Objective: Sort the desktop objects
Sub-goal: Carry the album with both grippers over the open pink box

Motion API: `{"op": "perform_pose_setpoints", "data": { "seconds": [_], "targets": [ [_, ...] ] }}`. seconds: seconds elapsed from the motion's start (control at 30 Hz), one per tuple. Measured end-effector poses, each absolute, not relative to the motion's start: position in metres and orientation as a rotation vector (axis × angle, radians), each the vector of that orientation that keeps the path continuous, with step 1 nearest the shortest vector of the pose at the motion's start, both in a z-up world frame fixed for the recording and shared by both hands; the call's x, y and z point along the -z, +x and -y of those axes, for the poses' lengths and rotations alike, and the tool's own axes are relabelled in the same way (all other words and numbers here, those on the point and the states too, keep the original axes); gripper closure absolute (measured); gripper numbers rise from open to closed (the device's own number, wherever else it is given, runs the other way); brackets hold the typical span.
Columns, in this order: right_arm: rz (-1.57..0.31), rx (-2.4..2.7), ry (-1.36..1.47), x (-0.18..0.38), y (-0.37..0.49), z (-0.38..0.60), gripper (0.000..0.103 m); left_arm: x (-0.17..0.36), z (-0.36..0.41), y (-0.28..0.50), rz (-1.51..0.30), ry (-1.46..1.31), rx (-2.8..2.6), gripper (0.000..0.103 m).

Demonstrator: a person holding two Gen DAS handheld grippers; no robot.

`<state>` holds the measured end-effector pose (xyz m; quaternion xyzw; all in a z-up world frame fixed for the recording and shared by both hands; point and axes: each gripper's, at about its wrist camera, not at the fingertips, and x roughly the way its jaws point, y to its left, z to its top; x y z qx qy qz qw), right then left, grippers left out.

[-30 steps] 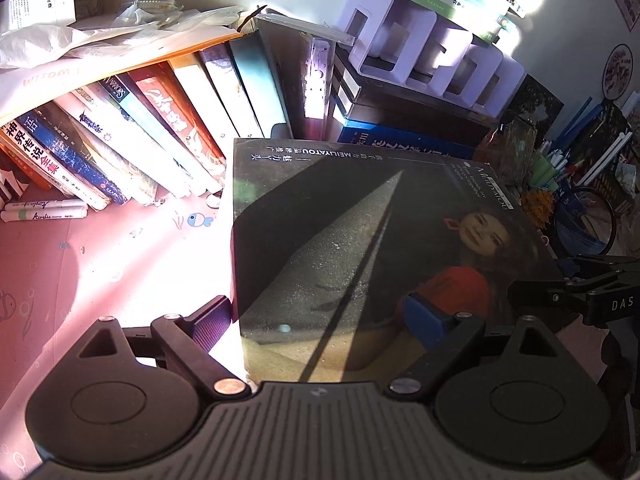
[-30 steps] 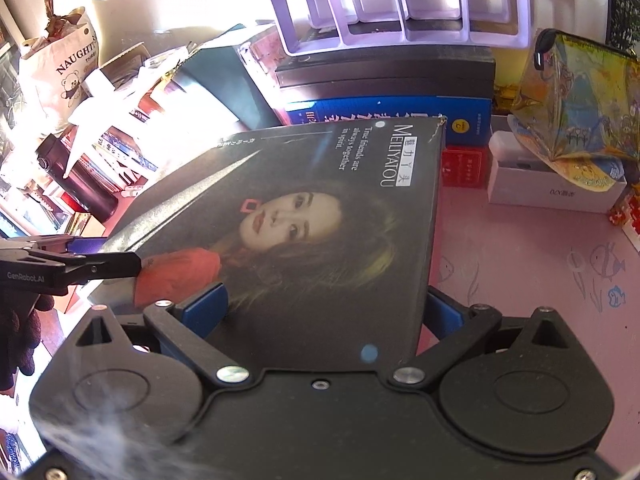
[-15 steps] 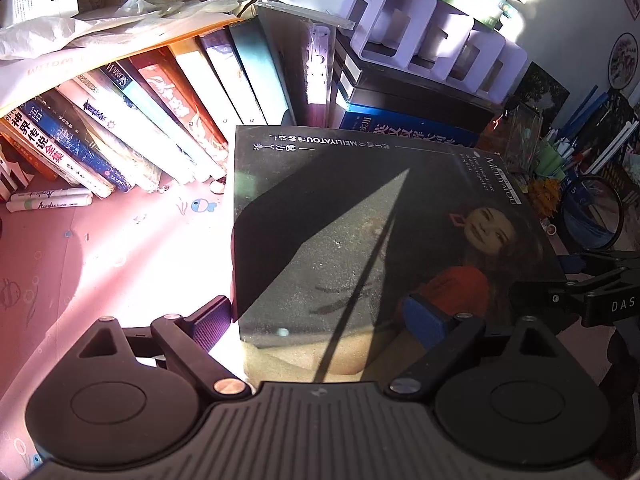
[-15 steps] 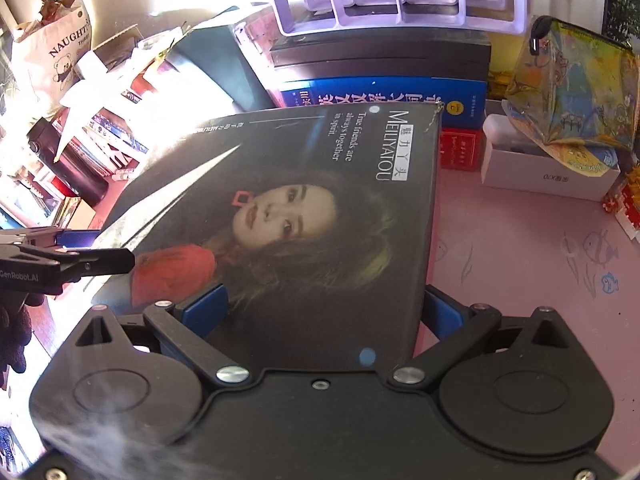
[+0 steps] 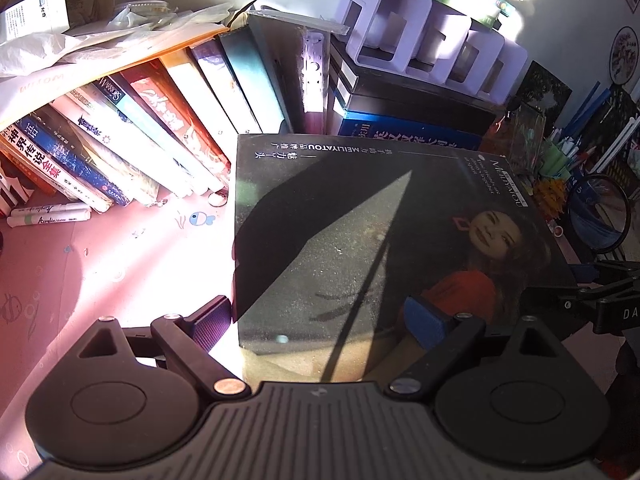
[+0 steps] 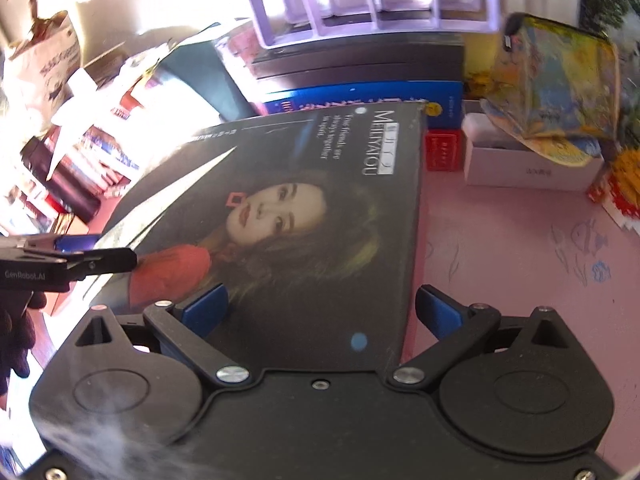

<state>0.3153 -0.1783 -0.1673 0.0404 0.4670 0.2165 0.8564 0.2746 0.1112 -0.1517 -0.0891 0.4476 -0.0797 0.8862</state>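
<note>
The left claw is clamped on the near end of a large dark box: one finger sits against the box's left side face, the other blue pad presses on the printed top face. The right claw grips the same box from its other side, one blue pad on the portrait face and the other against the box's right edge. Each claw shows in the other's view, at the box's far flank: the right one at the right edge of the left wrist view, the left one at the left edge of the right wrist view, with a dark gloved hand below it.

The box is held between the two claws, its near end at the fingers and its long axis running straight away from them toward the back of the desk. Its broad printed face is turned up, tilted somewhat, with the lettered end farthest from the claws. Whether its underside touches the pink desk cannot be told.

Just beyond the box's far end lie stacked blue and black books under a lilac rack. Left of the left claw, a row of leaning books stands, with two white markers before it. Right of the right claw sit a white box and a colourful pouch.
</note>
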Motion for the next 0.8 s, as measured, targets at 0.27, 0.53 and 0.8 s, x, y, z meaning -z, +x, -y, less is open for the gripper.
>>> {"op": "perform_pose_setpoints", "data": {
  "seconds": [0.27, 0.53, 0.8],
  "targets": [
    [-0.943, -0.423, 0.134, 0.162, 0.330, 0.188, 0.002, 0.152, -0.113, 0.283, -0.922, -0.208, 0.155, 0.009],
    [-0.921, -0.435, 0.087, 0.155, 0.329, 0.185, 0.002, 0.146, -0.104, 0.271, -0.886, -0.145, 0.123, 0.009],
    [-0.928, -0.465, -0.036, 0.159, 0.317, 0.175, 0.003, 0.134, -0.085, 0.261, -0.830, -0.039, 0.174, 0.009]
  ]
}}
